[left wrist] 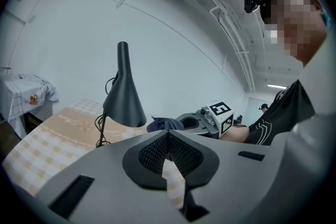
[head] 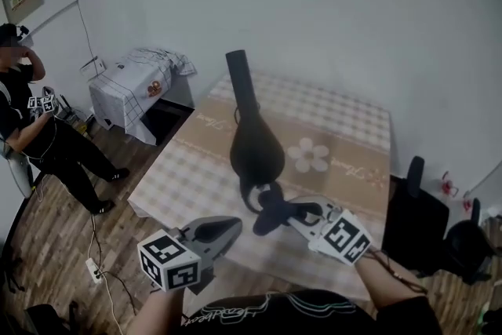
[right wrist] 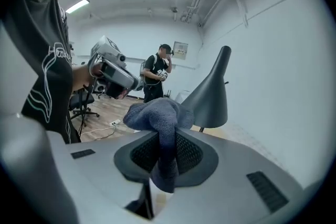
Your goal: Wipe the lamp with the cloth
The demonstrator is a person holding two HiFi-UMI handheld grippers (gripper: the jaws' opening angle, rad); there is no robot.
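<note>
Nearest: left gripper, jaws pressed together, empty, idle over the near edge of the table. Next: right gripper pinching the cloth, bunched just beside the lower shade rim of the lamp; contact unclear. Lamp standing mid-table. Probably early wiping at best; shade and neck mostly still to do.

No legible txt or nos.
</note>
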